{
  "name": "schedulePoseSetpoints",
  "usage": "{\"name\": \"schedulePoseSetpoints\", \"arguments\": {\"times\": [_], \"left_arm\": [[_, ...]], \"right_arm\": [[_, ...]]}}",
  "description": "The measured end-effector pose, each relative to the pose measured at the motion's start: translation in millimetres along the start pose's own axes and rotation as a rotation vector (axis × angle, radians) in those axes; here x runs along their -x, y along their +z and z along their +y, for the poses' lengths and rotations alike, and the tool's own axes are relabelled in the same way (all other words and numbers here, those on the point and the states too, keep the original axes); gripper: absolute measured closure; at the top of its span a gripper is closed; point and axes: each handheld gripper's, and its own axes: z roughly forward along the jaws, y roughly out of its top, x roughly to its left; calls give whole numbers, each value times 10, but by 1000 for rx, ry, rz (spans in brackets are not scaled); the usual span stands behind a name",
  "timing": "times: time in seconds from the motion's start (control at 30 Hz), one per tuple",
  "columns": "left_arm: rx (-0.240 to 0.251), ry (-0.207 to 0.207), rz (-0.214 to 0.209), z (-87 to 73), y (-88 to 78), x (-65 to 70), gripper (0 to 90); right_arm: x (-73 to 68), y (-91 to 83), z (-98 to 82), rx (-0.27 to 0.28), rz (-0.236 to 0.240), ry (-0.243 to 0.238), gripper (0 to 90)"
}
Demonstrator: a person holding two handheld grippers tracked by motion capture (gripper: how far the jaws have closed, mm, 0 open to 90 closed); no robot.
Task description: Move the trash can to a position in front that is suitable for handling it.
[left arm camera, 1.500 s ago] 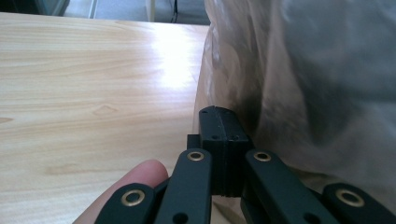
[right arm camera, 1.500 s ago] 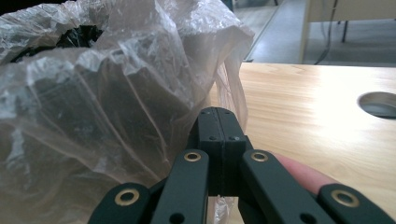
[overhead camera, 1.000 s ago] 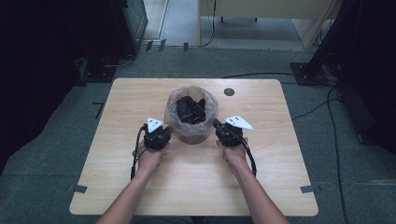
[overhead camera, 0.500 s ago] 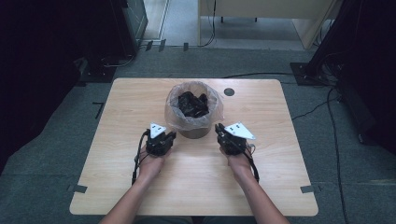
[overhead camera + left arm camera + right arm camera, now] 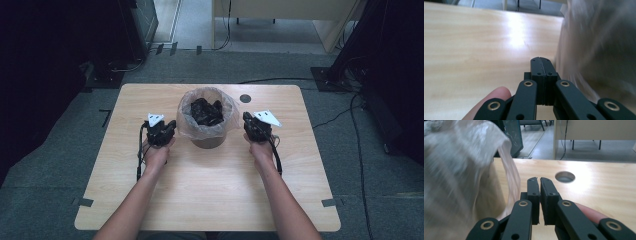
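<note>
Your two claws flank a lined bin at the middle of a pale wooden surface.

The surface (image 5: 210, 190) is light wood-grain with rounded corners and a round cable hole (image 5: 245, 98), standing on grey carpet among dark equipment and trailing cables. The bin (image 5: 207, 120) is round, draped in thin, crinkled clear plastic and holds dark, lumpy contents. Your left claw (image 5: 167, 125) sits just beside its left side, jaws pressed together on nothing; your right claw (image 5: 246, 120) just beside its right, jaws all but together, also empty.
</note>
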Motion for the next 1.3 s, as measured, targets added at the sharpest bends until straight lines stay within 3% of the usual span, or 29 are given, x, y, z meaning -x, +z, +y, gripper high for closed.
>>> {"name": "schedulePoseSetpoints", "arguments": {"times": [0.07,0.1,0.17,0.33,0.6,0.8,1.07,1.2,1.3], "left_arm": [[6,-7,-4,73,61,6,900],[9,-4,-19,144,111,23,900],[3,18,-16,201,148,51,900],[-20,66,-79,273,253,137,900],[-32,93,-74,231,279,175,900],[-35,125,-106,141,149,243,900],[-19,156,-116,-104,-163,439,900],[-14,157,-120,-212,-302,511,900],[-13,131,-131,-355,-470,585,900]], "right_arm": [[-23,94,51,-1,17,9,888],[-52,191,110,-14,65,23,888],[-83,263,160,-24,106,29,888],[-148,390,199,-54,126,-2,886],[-175,399,174,-56,169,0,900],[-156,249,105,-72,185,33,900],[-166,-151,-70,-69,182,40,900],[-186,-390,-165,-66,183,36,900],[-216,-569,-230,-60,180,35,900]]}}
